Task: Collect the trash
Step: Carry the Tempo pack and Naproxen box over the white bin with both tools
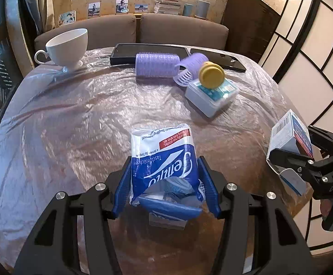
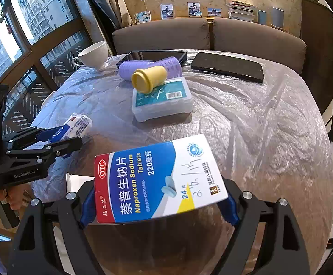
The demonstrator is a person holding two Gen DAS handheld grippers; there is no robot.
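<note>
My left gripper [image 1: 165, 178] was clamped on the tissue pack [image 1: 164, 158], held above the plastic-covered table [image 1: 86, 114]. My right gripper [image 2: 159, 197] gripped the tablet box [image 2: 157, 178] by its sides, likewise raised.

blue-and-white crinkled plastic tissue pack [image 1: 164, 160] between the left tongs [image 1: 165, 178]: white script lettering on blue, red label strip at its far end. left tongs' fingers [image 1: 122, 183] blue, frame black.
white, blue and red cardboard tablet box [image 2: 157, 181] between the right tongs [image 2: 159, 204]: yellow and white lettering, yellow corner wedge, pale blue tablets pictured.
beyond both tongs: clear plastic case with teal label [image 2: 161, 100]; yellow plastic cup [image 2: 149, 79]; lilac ribbed rollers [image 1: 157, 65]; white china teacup [image 1: 66, 47]; glossy black slab [image 2: 228, 67]; black-framed tray [image 1: 129, 53]; translucent, shiny table cover [image 1: 86, 114].
</note>
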